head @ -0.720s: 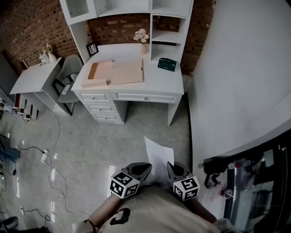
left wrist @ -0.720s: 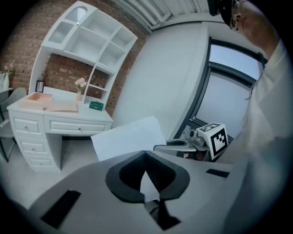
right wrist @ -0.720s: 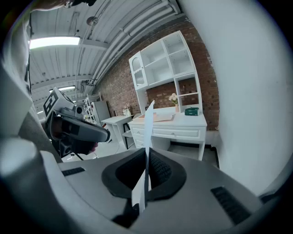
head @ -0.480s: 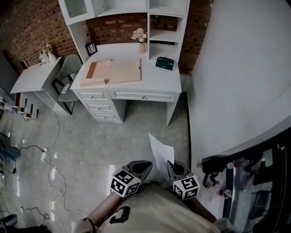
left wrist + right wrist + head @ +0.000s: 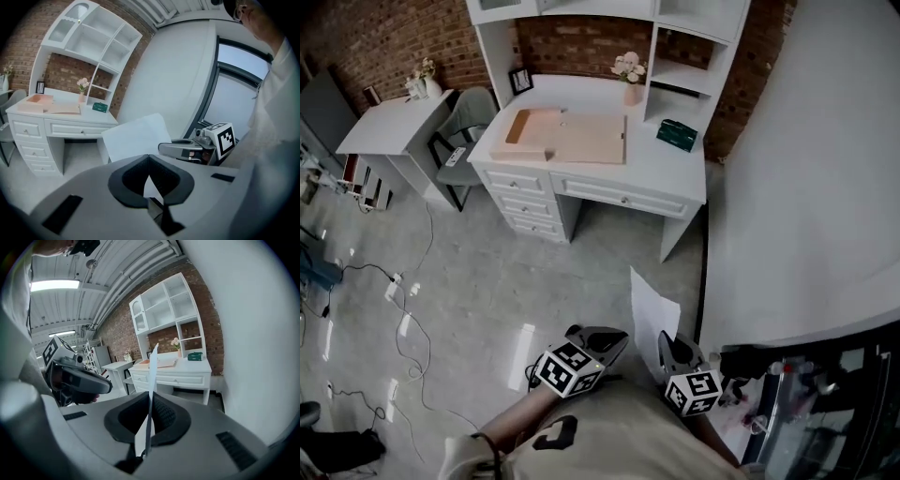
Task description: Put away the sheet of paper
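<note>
Two grippers: both low in head view, side by side, close to the person's body.
L gripper (image 5: 614, 339): jaws together, nothing betw. them; just left of the sheet, not gripping it.
R gripper (image 5: 666, 345): jaws clamped on the sheet's lower end.
Sheet (image 5: 654, 309): white paper, held by R gripper only; sticks up & fwd over the floor (image 5: 487, 281), near the white wall (image 5: 806, 169) on the right. Edge-on in right gripper view, upright betw. the pads.
Desk (image 5: 666, 178): white, w/ drawers & hutch shelves, against brick wall; ahead of the sheet, well apart from it.
On desk: flat tan folder (image 5: 581, 139) mid-top; green box (image 5: 677, 134) to its right; flower vase (image 5: 629, 73) at the back; small picture frame (image 5: 521, 80) back left.
Left of desk: grey chair (image 5: 469, 117), then white side table (image 5: 389, 127).
Floor extras: cables (image 5: 403, 309) trailing at left.
</note>
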`<state>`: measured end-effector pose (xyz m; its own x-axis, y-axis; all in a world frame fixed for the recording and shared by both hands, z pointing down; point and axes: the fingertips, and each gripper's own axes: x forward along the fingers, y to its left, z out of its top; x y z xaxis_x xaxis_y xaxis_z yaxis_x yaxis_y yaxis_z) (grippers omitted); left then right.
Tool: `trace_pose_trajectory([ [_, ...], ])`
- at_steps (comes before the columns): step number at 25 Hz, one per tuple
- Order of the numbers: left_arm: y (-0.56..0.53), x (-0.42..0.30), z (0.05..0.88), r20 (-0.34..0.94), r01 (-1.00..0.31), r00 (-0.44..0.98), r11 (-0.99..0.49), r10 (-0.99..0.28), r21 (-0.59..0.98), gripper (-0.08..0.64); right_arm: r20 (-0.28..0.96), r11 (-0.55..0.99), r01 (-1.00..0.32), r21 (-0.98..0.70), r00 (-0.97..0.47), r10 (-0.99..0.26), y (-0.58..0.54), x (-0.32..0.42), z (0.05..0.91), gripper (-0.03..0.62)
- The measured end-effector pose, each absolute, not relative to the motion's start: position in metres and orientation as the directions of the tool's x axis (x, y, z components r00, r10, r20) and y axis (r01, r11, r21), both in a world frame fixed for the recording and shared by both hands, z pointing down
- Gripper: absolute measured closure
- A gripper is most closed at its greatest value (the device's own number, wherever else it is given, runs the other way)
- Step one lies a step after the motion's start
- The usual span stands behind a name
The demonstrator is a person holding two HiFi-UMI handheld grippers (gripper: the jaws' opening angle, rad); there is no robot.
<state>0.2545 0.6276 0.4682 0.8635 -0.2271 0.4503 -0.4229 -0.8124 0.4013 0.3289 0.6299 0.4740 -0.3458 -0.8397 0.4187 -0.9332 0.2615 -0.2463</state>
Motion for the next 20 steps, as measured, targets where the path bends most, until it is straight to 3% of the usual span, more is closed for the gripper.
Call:
trace_pose_trajectory([
  [4,0.589,0.235,0.464,0.415,-0.423,0.877,-0.799,-0.242,0.427,0.545,0.451,0.237,-0.948,-0.213,-0.310,-0.837,0.598,0.314,0.473,0.565],
  [10,0.519,0.166,0.475,0.427,-0.514,0.843,-0.724,-0.327,0.460,0.545,0.473,0.348,-0.917,-0.193,-0.398,-0.786,0.513,0.252,0.477,0.565],
  [20,0.448,0.044,0.480,0.428,-0.700,0.713,-0.524,-0.556,0.485,0.545,0.491,0.652,-0.743,-0.152,-0.629,-0.602,0.412,0.114,0.472,0.565],
])
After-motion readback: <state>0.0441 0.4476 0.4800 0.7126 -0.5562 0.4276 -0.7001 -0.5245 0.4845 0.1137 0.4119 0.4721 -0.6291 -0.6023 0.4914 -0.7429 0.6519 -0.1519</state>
